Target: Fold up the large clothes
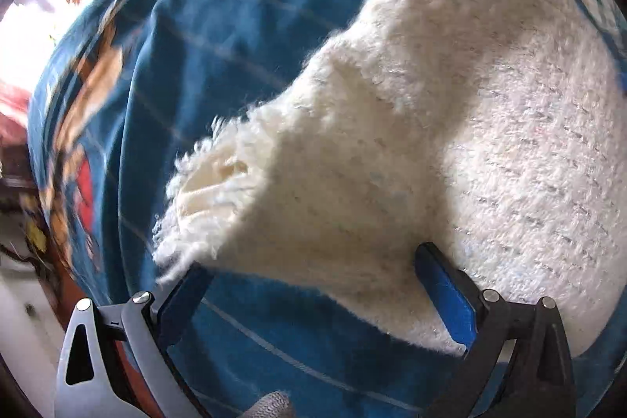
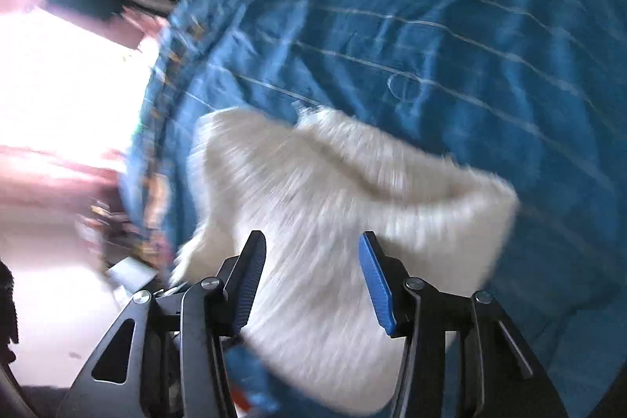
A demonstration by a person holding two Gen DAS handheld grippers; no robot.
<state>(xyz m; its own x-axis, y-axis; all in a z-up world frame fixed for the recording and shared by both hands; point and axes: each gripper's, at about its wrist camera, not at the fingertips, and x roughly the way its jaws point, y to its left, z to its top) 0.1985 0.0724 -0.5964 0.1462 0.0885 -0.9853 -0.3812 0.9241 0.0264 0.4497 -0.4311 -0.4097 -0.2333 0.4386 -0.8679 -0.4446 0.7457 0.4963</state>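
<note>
Now cream sweater [image 1: 411, 143] between spread left gripper [image 1: 313, 285] fingers, atop blue bedspread [image 1: 219, 38].

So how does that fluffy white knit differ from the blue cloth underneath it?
The white knit is thick, fuzzy wool with a frayed cuff, while the blue cloth looks thin and smooth. The knit is plain cream; the blue cloth carries pale thin stripes and an orange-patterned border. The knit lies on top, between the open fingers of the left gripper and the right gripper; the blue cloth is spread wide beneath. Both are soft fabrics.
</note>
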